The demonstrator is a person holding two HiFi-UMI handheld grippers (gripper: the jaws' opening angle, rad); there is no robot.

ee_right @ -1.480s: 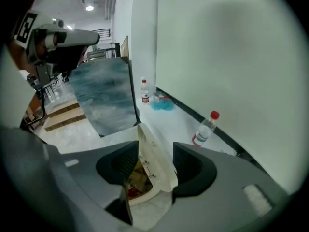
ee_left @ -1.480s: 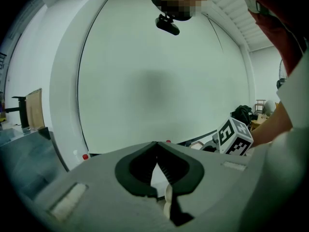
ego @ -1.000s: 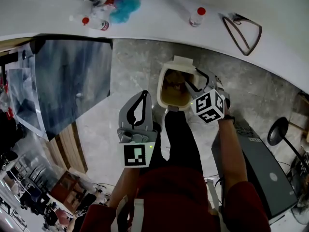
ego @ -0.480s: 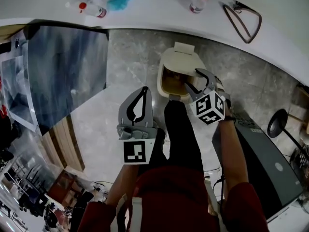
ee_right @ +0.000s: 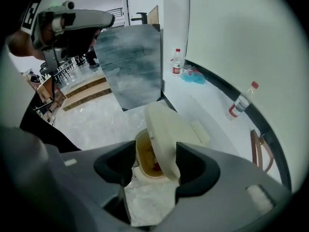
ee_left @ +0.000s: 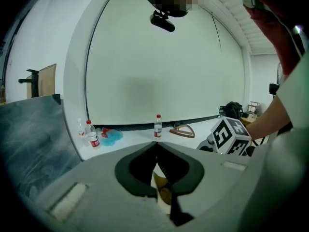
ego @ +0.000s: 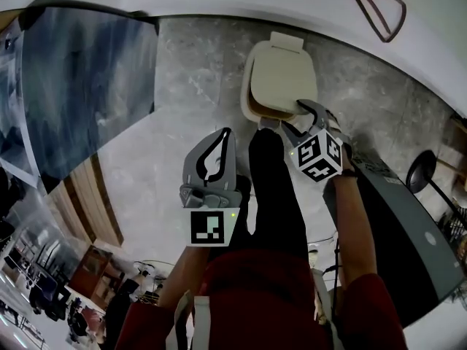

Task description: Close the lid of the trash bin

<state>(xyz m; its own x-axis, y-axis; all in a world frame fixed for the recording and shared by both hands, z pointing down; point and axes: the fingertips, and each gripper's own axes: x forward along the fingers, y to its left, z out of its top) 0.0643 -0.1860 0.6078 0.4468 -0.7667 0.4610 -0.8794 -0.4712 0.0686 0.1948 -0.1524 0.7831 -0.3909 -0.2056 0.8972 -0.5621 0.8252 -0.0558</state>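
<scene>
The cream trash bin (ego: pixel 248 97) stands on the grey stone floor, below a white ledge. Its cream lid (ego: pixel 283 75) is tilted down over most of the opening. In the right gripper view the lid (ee_right: pixel 161 129) still leaves a gap, with rubbish showing inside the bin (ee_right: pixel 146 161). My right gripper (ego: pixel 292 115) is at the lid's near edge. Its jaws are opening, and the lid's edge lies between them with no pad pressing on it (ee_right: pixel 155 154). My left gripper (ego: pixel 225 133) hangs shut and empty left of the bin, above the floor, its tips together (ee_left: pixel 155 146).
A person's black trouser leg (ego: pixel 273 188) reaches to the bin's front. A dark case (ego: pixel 398 232) lies at the right and a large grey slab (ego: pixel 87 86) at the left. On the ledge are water bottles (ee_right: pixel 177 62) (ee_right: pixel 240 105), a blue cloth (ee_right: pixel 193 76) and a brown hanger (ego: pixel 376 6).
The lid has swung down from nearly upright until it covers most of the bin's opening. The right gripper followed its near edge. The left gripper stayed shut beside it.
</scene>
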